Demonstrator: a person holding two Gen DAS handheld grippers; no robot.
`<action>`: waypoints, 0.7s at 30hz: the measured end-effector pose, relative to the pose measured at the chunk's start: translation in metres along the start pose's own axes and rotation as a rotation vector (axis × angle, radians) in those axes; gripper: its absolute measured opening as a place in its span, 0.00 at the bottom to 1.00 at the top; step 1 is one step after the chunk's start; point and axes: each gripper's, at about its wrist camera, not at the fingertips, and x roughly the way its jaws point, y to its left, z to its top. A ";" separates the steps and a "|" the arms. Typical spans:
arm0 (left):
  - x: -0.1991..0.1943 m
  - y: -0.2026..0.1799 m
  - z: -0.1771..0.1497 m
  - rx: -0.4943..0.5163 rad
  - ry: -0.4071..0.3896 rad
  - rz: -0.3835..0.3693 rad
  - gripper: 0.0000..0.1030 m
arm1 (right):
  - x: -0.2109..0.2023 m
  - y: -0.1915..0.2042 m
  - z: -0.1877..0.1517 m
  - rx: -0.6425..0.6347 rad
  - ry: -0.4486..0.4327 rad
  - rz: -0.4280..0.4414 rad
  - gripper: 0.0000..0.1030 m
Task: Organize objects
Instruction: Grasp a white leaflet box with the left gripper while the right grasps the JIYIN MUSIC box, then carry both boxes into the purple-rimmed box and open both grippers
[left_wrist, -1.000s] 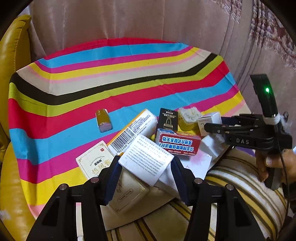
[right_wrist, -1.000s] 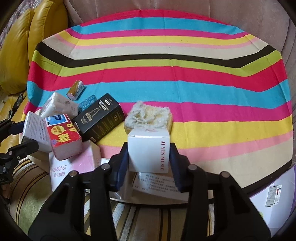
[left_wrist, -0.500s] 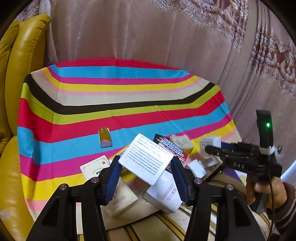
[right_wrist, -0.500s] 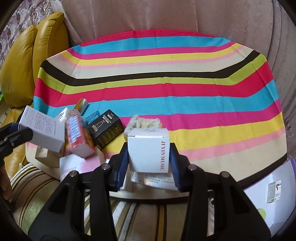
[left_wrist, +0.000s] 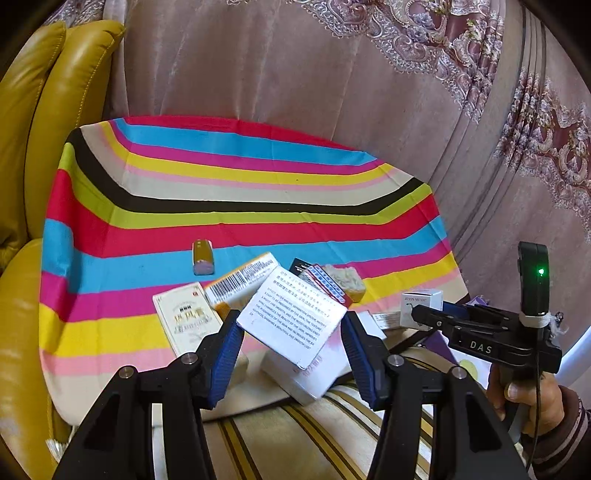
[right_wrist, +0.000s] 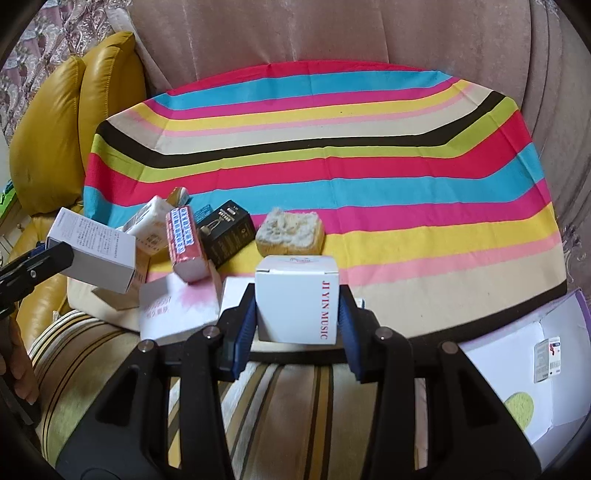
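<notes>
Above a round table draped in a striped cloth (right_wrist: 369, 177), two boxes were held clear of the clutter. A white box printed with small black text (left_wrist: 291, 317) was clamped, tilted, between the blue pads of the left gripper (left_wrist: 291, 339), the jaws partly closed on its sides. A white cube-shaped box lettered JI YIN MUSIC (right_wrist: 297, 304) was gripped upright by the right gripper (right_wrist: 297, 325), whose jaws were drawn in against both flanks. Both boxes were seen over the table's near edge, above a striped cushion (right_wrist: 280, 398).

Behind them, on the cloth, the remaining items were grouped at the near left: a red-and-blue carton (right_wrist: 184, 240) propped on a pink-and-white box (right_wrist: 177, 306), a black box (right_wrist: 225, 230), a frayed yellow sponge (right_wrist: 290, 236), a barcoded white-and-orange box (left_wrist: 242, 282) and a cream flat packet (left_wrist: 188, 317). A small gold-wrapped item (left_wrist: 203, 254) was set apart on the blue stripe. The right gripper's handle was grasped by a hand (left_wrist: 532, 397). Yellow leather upholstery (right_wrist: 48, 140) and a pink curtain (left_wrist: 295, 74) were visible beyond.
</notes>
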 end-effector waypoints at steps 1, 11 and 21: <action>-0.002 -0.001 -0.002 -0.003 -0.003 -0.001 0.54 | -0.003 0.000 -0.002 0.000 -0.001 0.001 0.45; -0.017 -0.029 -0.017 -0.023 0.001 -0.066 0.54 | -0.035 -0.017 -0.024 0.030 -0.002 0.002 0.45; -0.013 -0.078 -0.026 0.004 0.038 -0.149 0.54 | -0.064 -0.049 -0.046 0.076 0.002 -0.014 0.45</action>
